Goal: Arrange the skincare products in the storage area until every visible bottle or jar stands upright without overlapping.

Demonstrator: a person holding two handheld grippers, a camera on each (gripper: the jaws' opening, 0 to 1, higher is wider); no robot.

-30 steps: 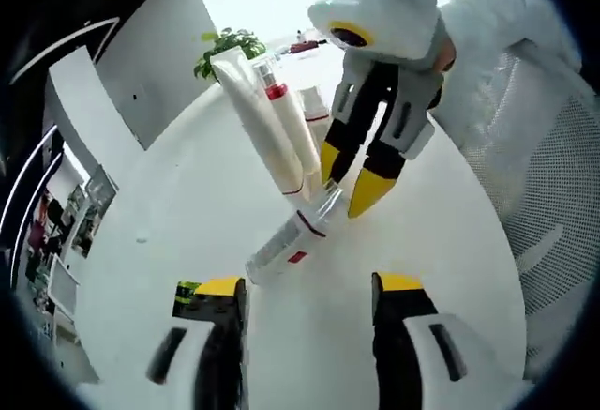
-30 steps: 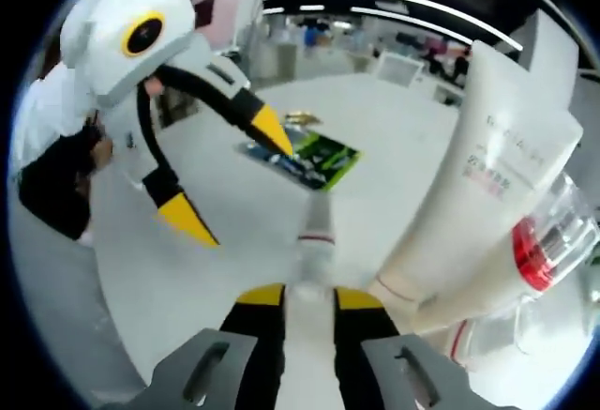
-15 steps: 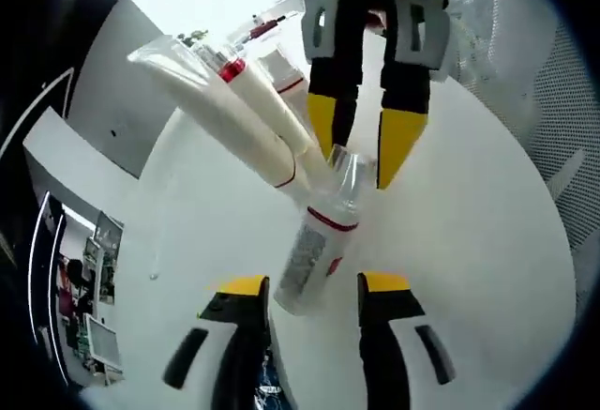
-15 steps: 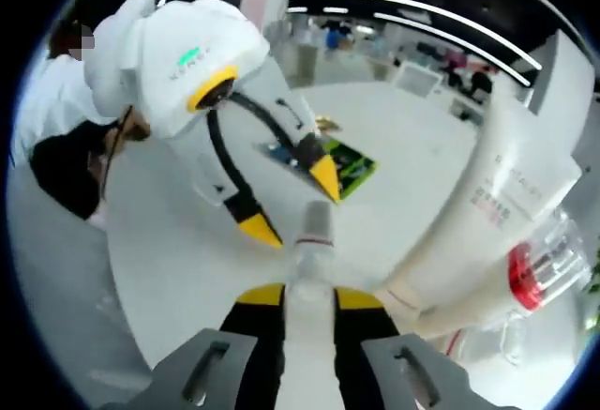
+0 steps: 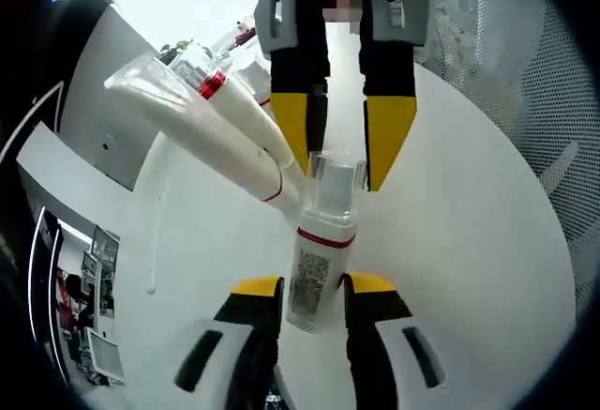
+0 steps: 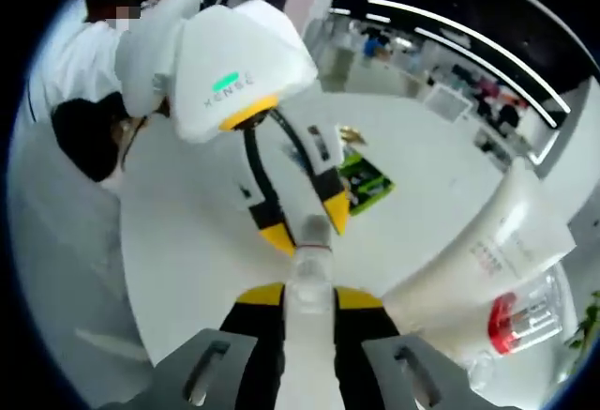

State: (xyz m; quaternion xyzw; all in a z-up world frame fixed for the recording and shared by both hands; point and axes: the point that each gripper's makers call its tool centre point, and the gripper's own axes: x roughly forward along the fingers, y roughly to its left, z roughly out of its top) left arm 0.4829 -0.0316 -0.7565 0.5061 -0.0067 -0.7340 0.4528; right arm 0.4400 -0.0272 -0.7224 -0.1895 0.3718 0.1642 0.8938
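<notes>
A slim white bottle (image 5: 314, 269) with a red band and a clear cap is held off the white table between both grippers. My left gripper (image 5: 314, 288) is shut on its base end. My right gripper (image 5: 339, 143) comes in from the top of the left gripper view, its yellow fingertips (image 5: 291, 129) clamped on the clear cap. In the right gripper view the right gripper (image 6: 309, 296) grips the bottle (image 6: 309, 279), and the left gripper (image 6: 307, 225) pinches its far end. Two cream tubes (image 5: 211, 119) lean together just left of the bottle.
A red-collared, clear-capped bottle (image 6: 520, 316) stands by the white tube (image 6: 487, 260). A green packet (image 6: 368, 180) lies on the round white table (image 5: 469, 241). A mesh chair (image 5: 525, 72) stands at its edge. A small plant (image 5: 173, 51) is behind the tubes. A person's sleeve (image 6: 66, 72) is on the left.
My left gripper has moved in and shut on the bottle's base; its jaws were open around it before. The right gripper has kept its hold on the cap throughout.
</notes>
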